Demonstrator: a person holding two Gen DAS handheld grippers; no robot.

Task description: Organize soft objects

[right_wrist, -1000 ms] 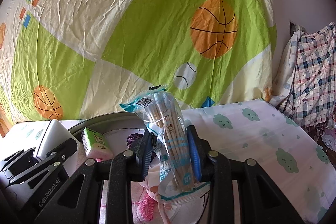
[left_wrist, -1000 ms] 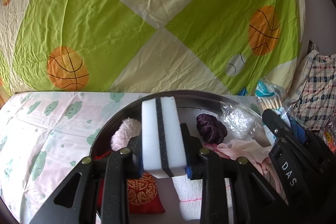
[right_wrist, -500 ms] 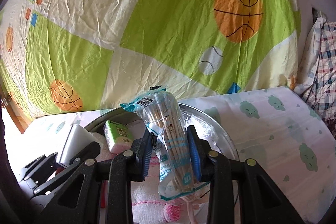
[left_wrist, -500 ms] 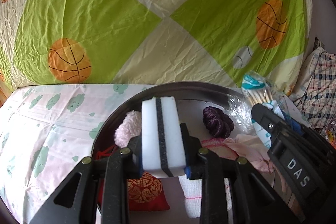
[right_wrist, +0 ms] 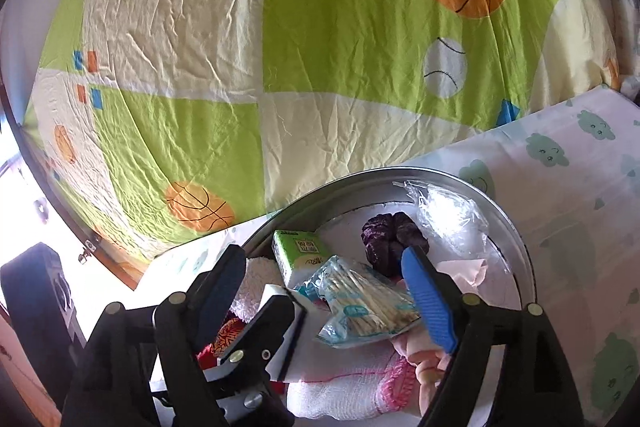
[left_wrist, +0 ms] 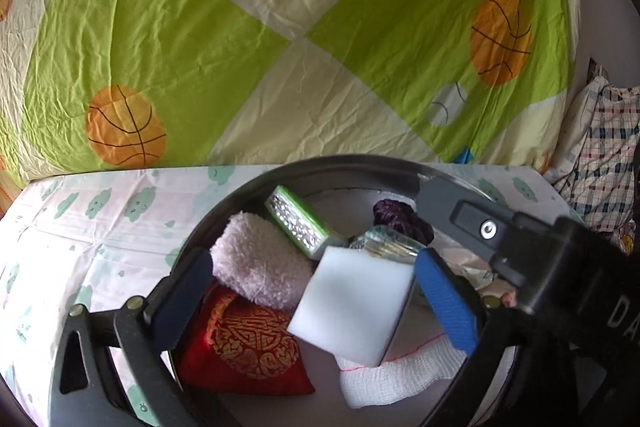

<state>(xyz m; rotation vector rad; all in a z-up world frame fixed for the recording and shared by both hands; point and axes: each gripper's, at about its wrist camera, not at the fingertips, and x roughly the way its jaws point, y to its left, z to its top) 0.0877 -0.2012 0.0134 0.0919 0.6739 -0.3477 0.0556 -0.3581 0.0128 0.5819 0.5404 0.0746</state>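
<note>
We are at the release step: both sets of fingers are opening over the round tray (left_wrist: 248, 187). The left gripper (left_wrist: 316, 303) stands wide, its white sponge (left_wrist: 352, 311) tilted on the pile, touching the right pad, long axis unclear. The right gripper (right_wrist: 324, 299) lets the swab packet (right_wrist: 360, 303) lie crosswise, pointing toward the sponge. Next, we back both out.

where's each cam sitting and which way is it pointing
Left wrist: on the left gripper, looking forward and down into the round tray; its jaws are opening, white sponge between them.
Right wrist: on the right gripper, facing likewise; jaws opening, swab pack between.
Shared: tray, sponge, green tissue pack, purple scrunchie.
</note>
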